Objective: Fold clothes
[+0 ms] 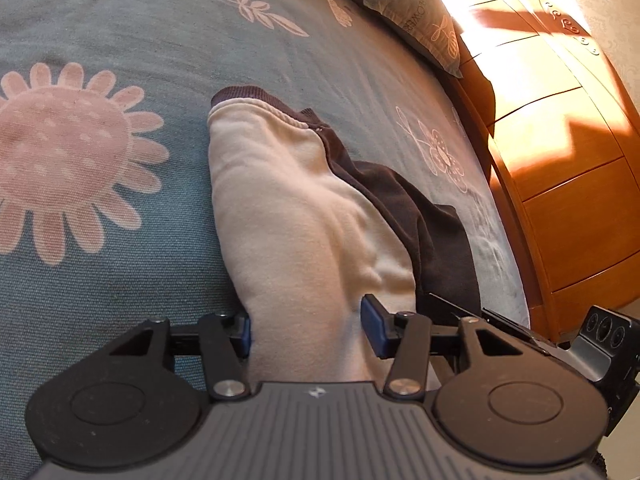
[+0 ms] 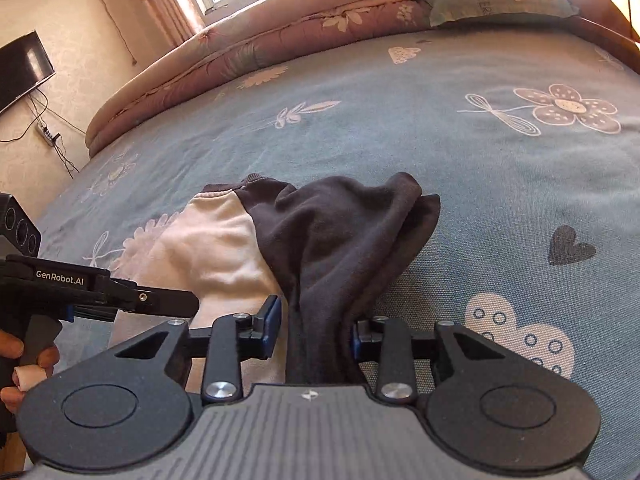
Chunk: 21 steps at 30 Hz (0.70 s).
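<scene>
A cream and dark brown garment (image 1: 296,216) lies on the blue flowered bed sheet (image 1: 120,280), its ribbed band at the far end. My left gripper (image 1: 306,328) has its blue-padded jaws around the cream part at the near end, with the fabric bunched between them. In the right wrist view the same garment (image 2: 320,240) shows its dark brown part gathered between the jaws of my right gripper (image 2: 316,332). The left gripper (image 2: 160,300) also shows there, at the left, held by a hand. The right gripper shows in the left wrist view (image 1: 560,340) at the lower right.
A wooden bed frame (image 1: 560,140) runs along the right of the bed. A pillow (image 1: 424,16) and a folded quilt (image 2: 280,20) lie at the far end. A wall television (image 2: 20,68) and a power strip (image 2: 46,132) are on the left wall.
</scene>
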Each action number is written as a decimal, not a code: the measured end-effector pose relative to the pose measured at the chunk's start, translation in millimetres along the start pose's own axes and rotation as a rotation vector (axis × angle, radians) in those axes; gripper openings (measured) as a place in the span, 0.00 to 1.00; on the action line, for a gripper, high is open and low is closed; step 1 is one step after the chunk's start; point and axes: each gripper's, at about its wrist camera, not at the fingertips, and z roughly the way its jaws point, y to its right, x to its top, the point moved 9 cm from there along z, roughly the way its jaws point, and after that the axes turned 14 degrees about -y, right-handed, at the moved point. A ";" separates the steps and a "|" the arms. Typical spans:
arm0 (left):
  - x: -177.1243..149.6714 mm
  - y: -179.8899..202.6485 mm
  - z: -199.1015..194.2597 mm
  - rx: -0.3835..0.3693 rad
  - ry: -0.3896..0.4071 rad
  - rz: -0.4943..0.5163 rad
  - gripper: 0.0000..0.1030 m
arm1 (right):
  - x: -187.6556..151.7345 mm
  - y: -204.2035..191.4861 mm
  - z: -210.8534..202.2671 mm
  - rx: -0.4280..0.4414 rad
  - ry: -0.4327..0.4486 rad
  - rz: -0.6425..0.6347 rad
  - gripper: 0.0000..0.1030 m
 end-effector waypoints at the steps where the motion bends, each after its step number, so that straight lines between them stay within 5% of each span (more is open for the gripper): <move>1: 0.3 3.6 -2.7 -0.016 0.004 0.002 0.48 | 1.3 -1.5 -2.9 0.003 0.006 -0.004 0.38; 12: 2.3 57.2 -7.6 -0.073 -0.010 0.090 0.48 | 5.2 -19.0 -34.3 -0.050 0.057 -0.083 0.38; 21: 1.6 122.9 29.3 -0.152 -0.106 0.172 0.51 | 9.1 27.3 -84.2 -0.125 0.140 -0.010 0.38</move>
